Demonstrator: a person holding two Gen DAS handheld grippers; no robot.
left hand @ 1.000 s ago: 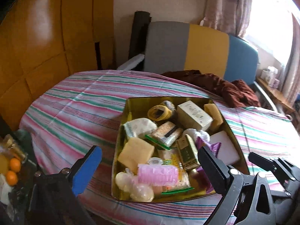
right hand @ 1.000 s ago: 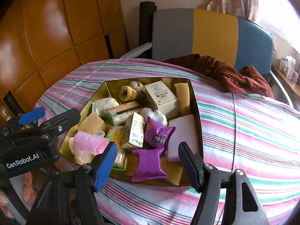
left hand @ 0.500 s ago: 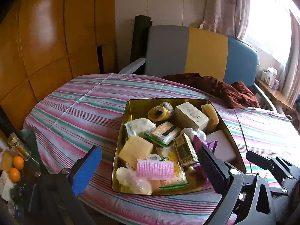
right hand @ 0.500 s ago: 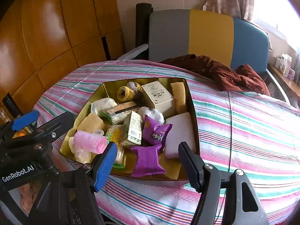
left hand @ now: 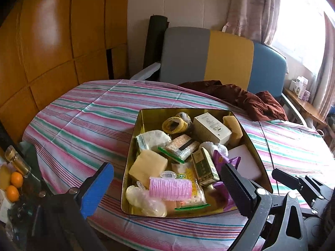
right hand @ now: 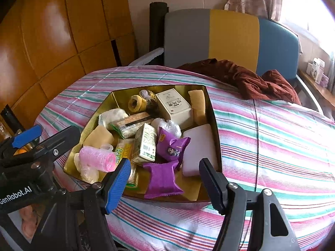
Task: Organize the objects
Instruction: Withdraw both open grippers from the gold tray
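I hold both hand-held grippers, left (left hand: 167,190) and right (right hand: 165,184), empty with jaws spread wide, at the near edge of the gold tin (right hand: 211,113). It sits on the striped tabletop (right hand: 272,146), crammed with a pink roller (right hand: 97,159), purple packets (right hand: 162,178), boxes and sponges, gathered in one place.

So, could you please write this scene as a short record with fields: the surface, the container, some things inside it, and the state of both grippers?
surface: striped tablecloth
container: gold tin tray, open, no lid in view
inside: pink hair roller, two purple packets, white box, green carton, white block, yellow sponge
left gripper: open, empty, above the tray's near edge
right gripper: open, empty, near the purple packets
behind: brown cloth
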